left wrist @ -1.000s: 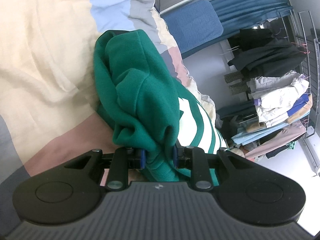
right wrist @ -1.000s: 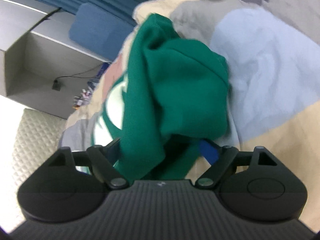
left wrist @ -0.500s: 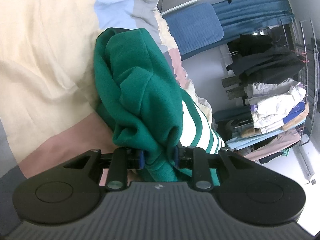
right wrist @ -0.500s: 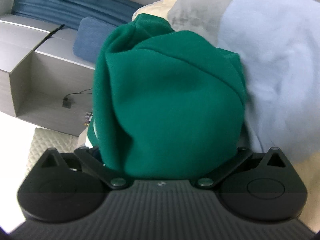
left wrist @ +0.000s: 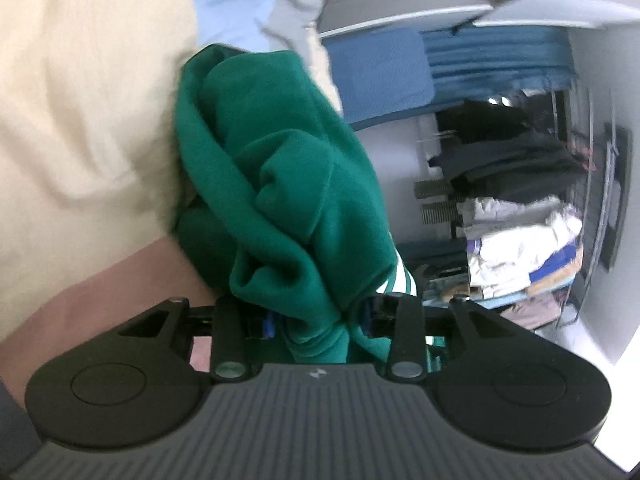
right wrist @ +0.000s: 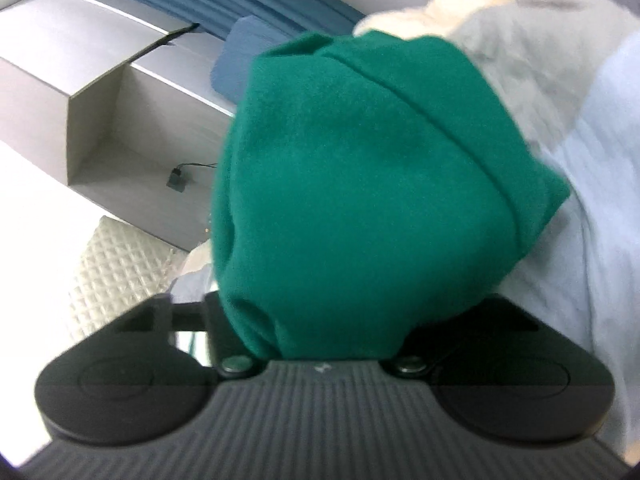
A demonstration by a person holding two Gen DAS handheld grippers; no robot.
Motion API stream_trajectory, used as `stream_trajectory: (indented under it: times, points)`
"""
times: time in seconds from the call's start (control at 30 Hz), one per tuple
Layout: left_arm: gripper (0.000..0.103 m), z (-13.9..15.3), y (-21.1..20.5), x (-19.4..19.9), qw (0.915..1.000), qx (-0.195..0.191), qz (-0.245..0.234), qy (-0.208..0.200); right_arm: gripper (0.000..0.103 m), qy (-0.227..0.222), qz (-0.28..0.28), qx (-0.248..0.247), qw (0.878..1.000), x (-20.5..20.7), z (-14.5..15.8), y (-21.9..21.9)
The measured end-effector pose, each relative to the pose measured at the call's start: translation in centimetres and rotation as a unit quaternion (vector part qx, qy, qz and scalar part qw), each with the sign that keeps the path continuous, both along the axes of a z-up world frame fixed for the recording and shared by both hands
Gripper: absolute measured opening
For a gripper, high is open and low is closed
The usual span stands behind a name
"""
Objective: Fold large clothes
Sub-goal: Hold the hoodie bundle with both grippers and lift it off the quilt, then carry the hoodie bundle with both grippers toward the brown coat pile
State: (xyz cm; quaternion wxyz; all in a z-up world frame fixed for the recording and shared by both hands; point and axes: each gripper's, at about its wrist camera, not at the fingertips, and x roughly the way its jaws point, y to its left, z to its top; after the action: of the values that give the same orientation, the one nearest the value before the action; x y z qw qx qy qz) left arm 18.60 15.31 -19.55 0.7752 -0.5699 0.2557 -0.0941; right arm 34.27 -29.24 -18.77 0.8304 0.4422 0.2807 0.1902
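A large green garment (left wrist: 280, 184) with white stripes hangs bunched above a patchwork bed cover (left wrist: 80, 120). My left gripper (left wrist: 318, 324) is shut on a fold of the green garment, with cloth pinched between its blue pads. In the right wrist view the same green garment (right wrist: 360, 200) fills the middle and drapes over my right gripper (right wrist: 320, 344), hiding its fingers. The cloth runs right into the right gripper's mouth.
The bed cover (right wrist: 580, 160) has cream, light blue, grey and pink patches. A blue pillow (left wrist: 380, 76) lies at the head. A rack with stacked and hung clothes (left wrist: 520, 208) stands beyond the bed. Grey cabinets (right wrist: 120, 120) and a quilted mat (right wrist: 120, 272) show beside the bed.
Both grippers have lifted with the green garment. In the right wrist view the cloth has swung closer and now covers the fingers, which showed a second ago.
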Motion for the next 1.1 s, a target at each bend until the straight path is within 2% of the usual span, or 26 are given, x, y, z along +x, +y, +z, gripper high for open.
stream_trajectory:
  times: [0.07,0.27,0.4,0.57,0.7,0.87,1.0,1.1]
  points:
    - [0.034,0.4,-0.2,0.1,0.9999,0.012,-0.006,-0.008,0.045,-0.015,-0.001,-0.006,1.0,-0.2,0.8,-0.1]
    - [0.029,1.9,-0.3,-0.3,0.9988,0.018,-0.031,-0.032,0.039,-0.051,0.006,-0.029,0.998,-3.0,3.8,-1.3]
    - [0.029,4.7,-1.4,-1.0,0.9958,0.02,-0.059,-0.067,0.039,-0.076,0.005,-0.052,0.996,-5.3,7.2,-3.0]
    - [0.029,9.1,-5.5,-1.4,0.9879,0.031,-0.105,-0.11,0.039,-0.115,-0.013,-0.072,0.991,-10.2,11.5,-7.5]
    - [0.029,12.6,-11.1,-0.6,0.9779,0.03,-0.147,-0.145,0.039,-0.145,-0.057,-0.062,0.986,-14.2,14.4,-13.3]
    - [0.029,15.8,-20.2,1.4,0.9638,0.029,-0.202,-0.172,0.039,-0.167,-0.12,-0.081,0.975,-18.6,17.5,-20.6]
    - [0.029,16.3,-28.2,3.8,0.9546,0.027,-0.238,-0.177,0.039,-0.17,-0.18,-0.085,0.965,-21.4,17.4,-26.3]
    - [0.029,15.1,-33.3,5.6,0.9477,0.02,-0.27,-0.17,0.039,-0.156,-0.218,-0.086,0.959,-23.1,16.1,-29.8]
